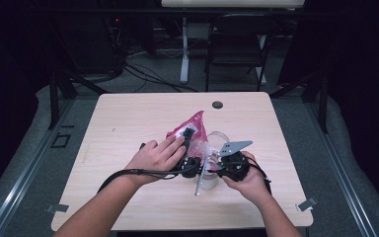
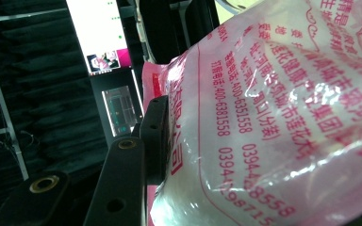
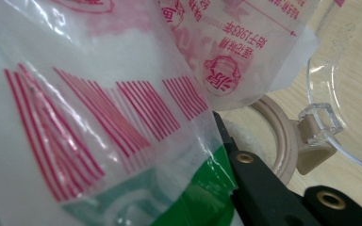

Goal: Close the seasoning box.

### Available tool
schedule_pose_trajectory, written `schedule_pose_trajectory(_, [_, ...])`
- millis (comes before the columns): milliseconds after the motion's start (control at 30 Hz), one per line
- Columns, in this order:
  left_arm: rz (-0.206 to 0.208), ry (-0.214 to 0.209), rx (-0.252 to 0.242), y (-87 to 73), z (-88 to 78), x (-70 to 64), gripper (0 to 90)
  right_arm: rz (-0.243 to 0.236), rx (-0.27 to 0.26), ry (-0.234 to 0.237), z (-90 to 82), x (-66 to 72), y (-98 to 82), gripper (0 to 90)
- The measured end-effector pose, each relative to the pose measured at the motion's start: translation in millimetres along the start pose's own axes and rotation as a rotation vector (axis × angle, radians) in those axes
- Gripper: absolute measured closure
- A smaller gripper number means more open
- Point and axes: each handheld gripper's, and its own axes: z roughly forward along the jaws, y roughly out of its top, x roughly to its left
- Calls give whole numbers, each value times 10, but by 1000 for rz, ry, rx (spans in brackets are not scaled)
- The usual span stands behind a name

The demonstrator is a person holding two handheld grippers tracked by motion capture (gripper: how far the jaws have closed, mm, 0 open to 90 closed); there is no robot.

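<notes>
A pink-and-clear plastic bag of white grains is held up above the middle of the table between both grippers. My left gripper is shut on it; one black finger presses the bag's printed side, and the other jaw is hidden behind it. My right gripper is shut on the bag's lower part, with one finger showing beneath the film. Under the bag stands a clear jar with a beige sealing rim and a hinged clear lid swung open.
The wooden table has a round cable hole at its far edge. A dark folding chair and a white desk leg stand behind it. Some white grains lie on the tabletop beside the jar's rim.
</notes>
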Motion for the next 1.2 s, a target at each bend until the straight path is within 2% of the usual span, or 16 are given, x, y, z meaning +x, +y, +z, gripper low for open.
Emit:
schedule_pose_trajectory(167, [16, 2, 0, 12, 3, -2, 639, 3, 2, 0, 13, -7, -5, 900])
schedule_pose_trajectory(200, [0, -3, -1, 6, 7, -15, 639, -1, 7, -1, 12, -9, -3, 900])
schedule_pose_trajectory(333, [15, -1, 3, -3, 11, -6, 640, -3, 10, -6, 23, -2, -1, 900])
schedule_pose_trajectory(400, [3, -12, 8, -12, 17, -12, 640, -2, 10, -6, 27, 1, 0, 900])
schedule_pose_trajectory(700, [5, -15, 9, -37, 16, -39, 644, -9, 21, -12, 39, 4, -1, 900])
schedule_pose_trajectory(733, [18, -11, 12, -40, 14, -33, 644, -9, 21, -12, 39, 4, -1, 900])
schedule_pose_trajectory(800, [0, -21, 15, -54, 17, -47, 645, -12, 25, -11, 38, 2, 0, 900])
schedule_pose_trajectory(933, [10, -30, 18, -57, 16, -86, 654, -20, 32, -21, 39, -1, -1, 900])
schedule_pose_trajectory(1000, [41, -34, 31, -56, 14, -89, 662, -12, 42, -26, 43, 0, -5, 900])
schedule_pose_trajectory(1033, [25, -37, 26, -71, 27, -95, 665, -16, 45, -30, 48, -4, -7, 900])
schedule_pose_trajectory(1100, [37, -36, 35, -75, 23, -85, 665, -17, 44, -28, 50, -4, -6, 900])
schedule_pose_trajectory(1133, [15, -42, 27, -85, 30, -99, 665, -17, 42, -31, 50, 0, -6, 900])
schedule_pose_trajectory(1200, [35, -39, 30, -90, 25, -89, 664, -16, 38, -30, 51, 1, -7, 900])
